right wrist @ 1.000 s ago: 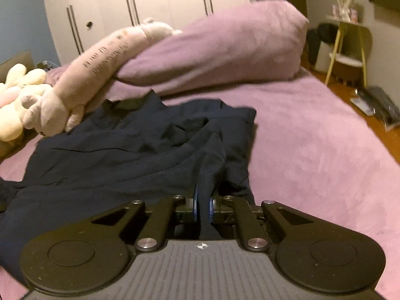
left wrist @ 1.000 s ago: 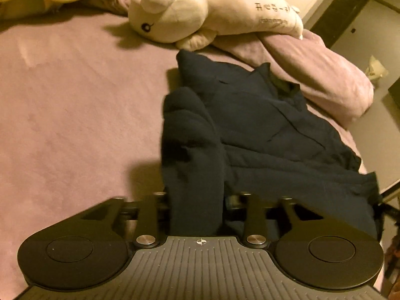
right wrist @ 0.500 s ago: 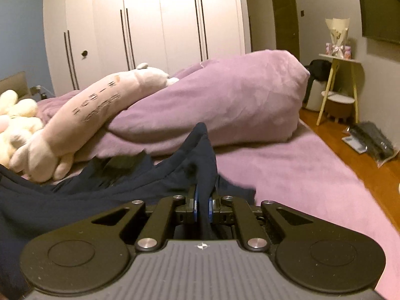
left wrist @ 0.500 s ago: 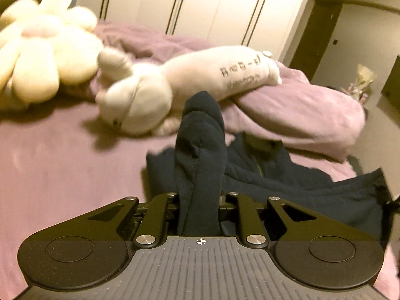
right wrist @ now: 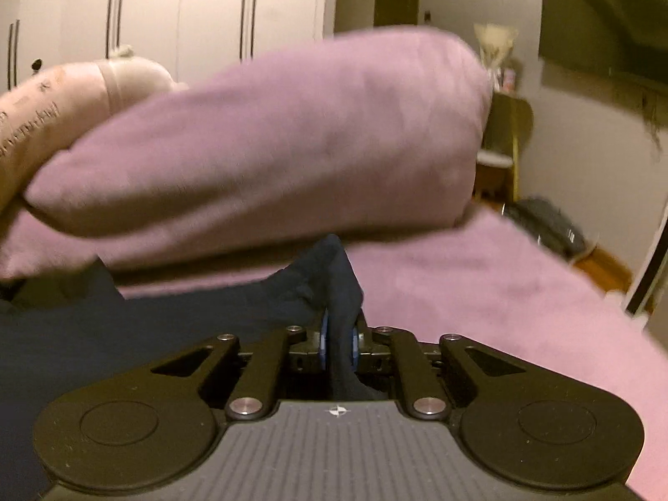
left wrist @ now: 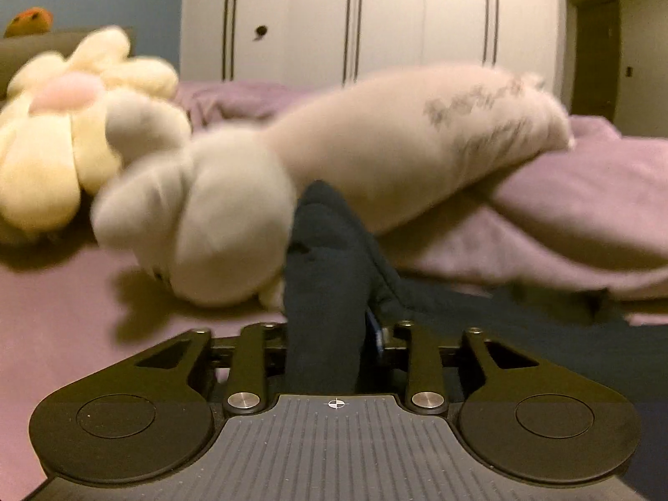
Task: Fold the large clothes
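Note:
A dark navy garment (left wrist: 325, 275) lies on the purple bed (left wrist: 62, 317). My left gripper (left wrist: 330, 334) is shut on a thick bunch of it, which rises between the jaws toward the plush toy. My right gripper (right wrist: 338, 338) is shut on another fold of the same garment (right wrist: 330, 275); the blue pads (right wrist: 323, 340) press on the cloth. The rest of the garment spreads flat to the left in the right wrist view and to the right in the left wrist view.
A long pale plush toy (left wrist: 334, 175) lies just beyond the left gripper, with a yellow plush (left wrist: 54, 142) behind it. A big purple pillow (right wrist: 271, 142) sits right ahead of the right gripper. White wardrobes (left wrist: 355, 16) stand behind. A side table (right wrist: 501, 142) stands on the right.
Both grippers have moved forward and low over the bed with the garment, toward the plush toy and pillow, which now loom close. Both views are blurred by motion.

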Demonstrator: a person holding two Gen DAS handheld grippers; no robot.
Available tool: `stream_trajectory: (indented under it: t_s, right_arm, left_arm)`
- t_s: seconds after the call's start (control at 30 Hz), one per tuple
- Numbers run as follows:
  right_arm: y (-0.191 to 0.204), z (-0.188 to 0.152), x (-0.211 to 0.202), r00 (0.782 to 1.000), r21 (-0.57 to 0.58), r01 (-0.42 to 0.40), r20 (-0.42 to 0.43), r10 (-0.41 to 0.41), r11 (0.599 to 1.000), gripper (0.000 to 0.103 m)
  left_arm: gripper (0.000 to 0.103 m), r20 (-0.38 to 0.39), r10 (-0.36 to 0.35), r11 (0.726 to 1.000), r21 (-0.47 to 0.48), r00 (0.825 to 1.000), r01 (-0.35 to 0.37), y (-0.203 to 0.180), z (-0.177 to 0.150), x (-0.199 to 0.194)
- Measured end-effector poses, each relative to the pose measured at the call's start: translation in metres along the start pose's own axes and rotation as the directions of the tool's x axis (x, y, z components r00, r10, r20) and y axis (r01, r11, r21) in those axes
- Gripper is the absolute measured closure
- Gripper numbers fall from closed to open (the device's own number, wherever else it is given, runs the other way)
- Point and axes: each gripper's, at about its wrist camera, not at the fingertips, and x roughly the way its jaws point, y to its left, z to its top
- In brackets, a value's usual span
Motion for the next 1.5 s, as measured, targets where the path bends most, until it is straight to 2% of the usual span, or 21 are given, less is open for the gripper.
stream_trajectory:
  t_s: [0.1, 0.27, 0.4, 0.53, 0.57, 0.6, 0.67, 0.7, 0.73, 0.77, 0.8, 0.87, 0.97, 1.03, 1.07, 1.13, 1.2, 1.3, 1.37, 1.43, 1.5]
  right_arm:
    - [-0.005, -0.007, 0.018, 0.999, 0.043, -0.017, -0.035, 0.019, 0.999, 0.088]
    - [0.003, -0.005, 0.035, 0.997, 0.015, -0.017, -0.071, 0.018, 1.0, 0.085]
    - [-0.024, -0.003, 0.016, 0.993, 0.145, -0.099, -0.042, 0.106, 0.984, 0.078]
    - [-0.047, -0.007, -0.049, 0.967, 0.22, -0.251, 0.097, 0.235, 0.943, 0.073]
    - [-0.047, -0.009, -0.062, 0.948, 0.231, -0.314, 0.122, 0.293, 0.921, 0.071]
    - [-0.044, -0.014, -0.076, 0.912, 0.25, -0.411, 0.136, 0.388, 0.877, 0.071]
    - [-0.023, -0.026, -0.091, 0.81, 0.284, -0.579, 0.097, 0.578, 0.764, 0.07]
    - [-0.008, -0.034, -0.093, 0.75, 0.309, -0.642, 0.064, 0.658, 0.702, 0.07]
    - [0.009, -0.041, -0.092, 0.707, 0.332, -0.672, 0.022, 0.707, 0.662, 0.071]
    - [0.026, -0.049, -0.091, 0.683, 0.349, -0.68, -0.018, 0.73, 0.644, 0.071]
    - [0.041, -0.056, -0.091, 0.673, 0.348, -0.683, -0.041, 0.738, 0.643, 0.071]
    - [0.059, -0.064, -0.089, 0.704, 0.283, -0.667, -0.065, 0.707, 0.69, 0.076]
    - [0.046, -0.063, -0.068, 0.738, 0.298, -0.623, -0.082, 0.67, 0.723, 0.102]
    - [0.018, -0.062, -0.055, 0.804, 0.296, -0.553, -0.057, 0.592, 0.779, 0.103]
    - [0.003, -0.063, -0.05, 0.824, 0.309, -0.527, -0.041, 0.565, 0.792, 0.103]
    - [-0.024, -0.062, -0.044, 0.818, 0.333, -0.541, -0.004, 0.575, 0.772, 0.103]
    - [-0.035, -0.063, -0.052, 0.86, 0.266, -0.5, 0.037, 0.51, 0.824, 0.103]
    - [-0.063, -0.065, -0.054, 0.882, 0.323, -0.461, 0.059, 0.468, 0.827, 0.103]
    - [-0.075, -0.065, -0.058, 0.919, 0.307, -0.388, 0.061, 0.389, 0.869, 0.103]
    - [-0.096, -0.063, -0.064, 0.929, 0.332, -0.359, 0.034, 0.369, 0.873, 0.103]
    - [-0.111, -0.061, -0.085, 0.969, 0.31, -0.228, -0.021, 0.247, 0.923, 0.103]
  left_arm:
    - [0.05, -0.044, -0.005, 0.997, -0.083, 0.999, 0.002, 0.014, -0.02, 0.024]
    - [0.025, -0.098, -0.019, 0.983, -0.185, 0.995, 0.001, 0.033, -0.017, 0.04]
    - [0.025, -0.122, -0.006, 0.978, -0.206, 0.992, -0.019, 0.038, -0.015, 0.024]
    - [0.028, -0.082, -0.035, 0.993, -0.112, 0.996, 0.025, 0.034, -0.016, -0.032]
    - [0.028, -0.058, -0.064, 0.994, -0.095, 0.996, 0.059, 0.031, -0.018, -0.051]
    - [0.027, -0.035, -0.096, 0.993, -0.075, 0.995, 0.093, 0.025, -0.02, -0.069]
    - [0.019, 0.002, -0.156, 0.986, -0.064, 0.988, 0.156, 0.012, -0.024, -0.096]
    - [0.017, 0.012, -0.188, 0.98, -0.069, 0.982, 0.188, 0.004, -0.027, -0.102]
    - [0.016, 0.016, -0.215, 0.974, -0.075, 0.977, 0.215, -0.003, -0.029, -0.104]
    - [0.018, 0.01, -0.235, 0.968, -0.091, 0.972, 0.235, -0.008, -0.032, -0.104]
    - [0.019, -0.012, -0.243, 0.963, -0.123, 0.97, 0.24, -0.011, -0.035, -0.102]
    - [0.02, -0.027, -0.236, 0.961, -0.153, 0.971, 0.229, -0.013, -0.038, -0.101]
    - [0.019, 0.012, -0.174, 0.981, -0.089, 0.985, 0.175, -0.003, -0.043, -0.098]
    - [0.02, 0.004, -0.095, 0.993, -0.064, 0.995, 0.095, 0.012, -0.048, -0.087]
    - [0.022, 0.007, -0.083, 0.994, -0.068, 0.996, 0.084, 0.021, -0.051, -0.083]
    - [0.024, 0.032, -0.086, 0.994, -0.068, 0.996, 0.088, 0.033, -0.06, -0.077]
    - [0.023, 0.054, -0.078, 0.996, -0.033, 0.995, 0.08, 0.032, -0.066, -0.073]
    - [0.023, 0.06, -0.066, 0.998, -0.02, 0.996, 0.067, 0.029, -0.068, -0.073]
    - [0.021, 0.045, -0.054, 0.998, -0.014, 0.998, 0.055, 0.032, -0.065, -0.074]
    - [0.021, 0.02, -0.037, 0.999, -0.015, 0.999, 0.037, 0.04, -0.063, -0.076]
    - [0.009, -0.028, 0.04, 0.999, 0.017, 0.999, -0.04, 0.053, -0.062, -0.08]
